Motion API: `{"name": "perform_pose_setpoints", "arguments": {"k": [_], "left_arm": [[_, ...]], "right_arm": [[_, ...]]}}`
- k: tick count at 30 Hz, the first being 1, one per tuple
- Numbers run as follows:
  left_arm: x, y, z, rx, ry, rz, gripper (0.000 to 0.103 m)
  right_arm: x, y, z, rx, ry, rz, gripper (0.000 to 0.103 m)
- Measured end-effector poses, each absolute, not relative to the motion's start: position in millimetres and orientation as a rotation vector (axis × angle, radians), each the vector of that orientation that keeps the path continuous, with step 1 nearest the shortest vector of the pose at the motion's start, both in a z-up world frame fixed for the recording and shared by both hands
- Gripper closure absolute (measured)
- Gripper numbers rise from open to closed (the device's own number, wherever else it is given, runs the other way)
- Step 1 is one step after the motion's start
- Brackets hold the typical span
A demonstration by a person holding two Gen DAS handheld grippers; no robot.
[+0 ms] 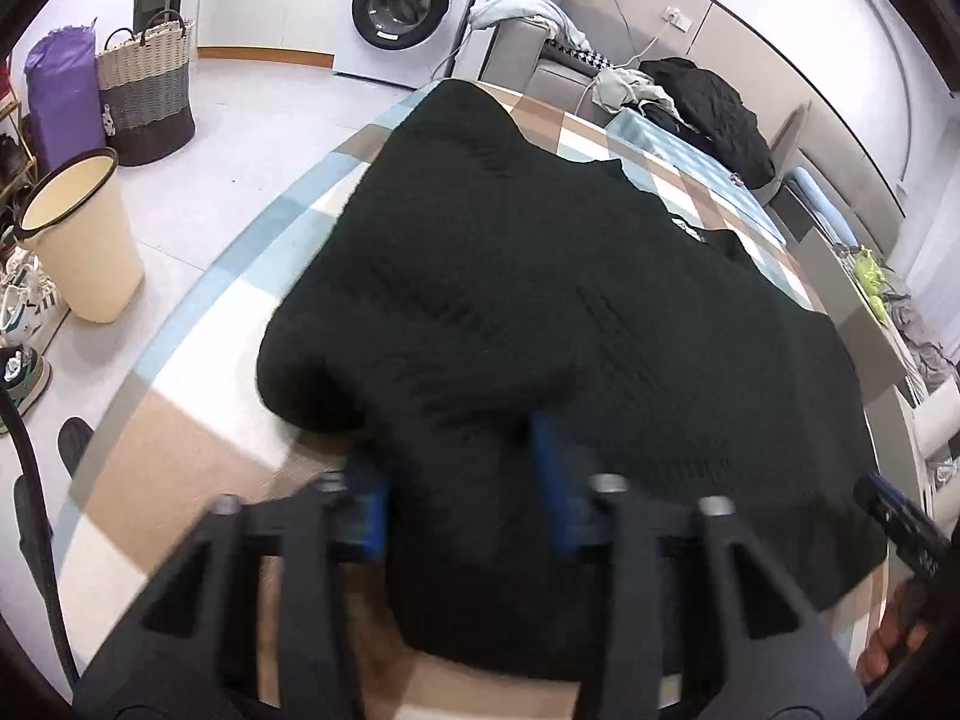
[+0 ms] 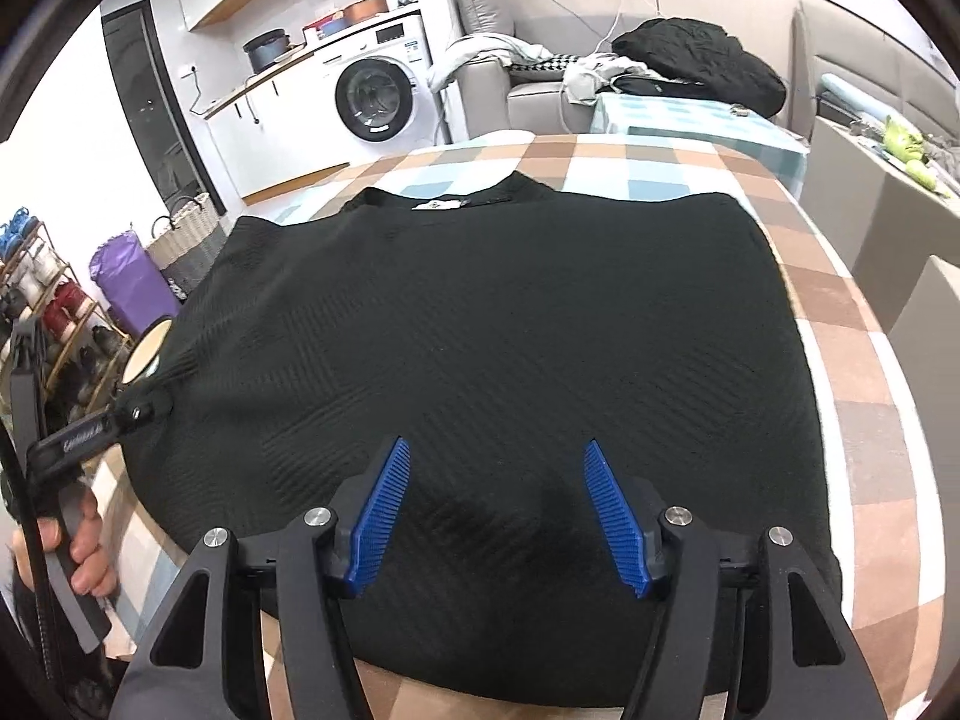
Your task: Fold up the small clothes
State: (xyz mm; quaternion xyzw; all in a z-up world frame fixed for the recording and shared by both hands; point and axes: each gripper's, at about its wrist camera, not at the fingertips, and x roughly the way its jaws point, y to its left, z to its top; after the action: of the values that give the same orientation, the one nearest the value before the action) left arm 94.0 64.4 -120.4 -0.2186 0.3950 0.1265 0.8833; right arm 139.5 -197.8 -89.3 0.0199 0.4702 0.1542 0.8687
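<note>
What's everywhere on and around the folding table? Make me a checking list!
Surface: table with checked cloth, mostly covered.
Job's things: black sweater spread flat, collar at the far side.
Clutter: nothing seen on this table.
Grippers: left hand-held gripper looks closed on the sweater's edge, though the view is blurred; right hand-held gripper open over the near hem, holding nothing.
Cables: white cable runs up to a wall socket.
Surroundings: washing machine, woven basket, cream bin, sofa piled with clothes.
</note>
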Motion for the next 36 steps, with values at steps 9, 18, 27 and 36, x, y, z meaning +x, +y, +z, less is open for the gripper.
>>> {"name": "perform_pose_setpoints", "arguments": {"k": [9,18,27,36], "left_arm": [[83,69,-110,-0.455,0.784,0.302,0.089],[91,48,-74,-0.324,0.707,0.307,0.09],[148,-97,-17,0.077,0.555,-0.026,0.091],[152,-149,-54,-0.097,0.799,-0.522,0.064]], "right_arm": [[139,-203,-97,0.064,1.009,0.308,0.04],[141,-207,-108,0.08,1.044,0.3,0.039],[138,-216,-109,0.135,1.041,0.315,0.037],[117,-256,-81,0.095,1.004,0.148,0.036]]}}
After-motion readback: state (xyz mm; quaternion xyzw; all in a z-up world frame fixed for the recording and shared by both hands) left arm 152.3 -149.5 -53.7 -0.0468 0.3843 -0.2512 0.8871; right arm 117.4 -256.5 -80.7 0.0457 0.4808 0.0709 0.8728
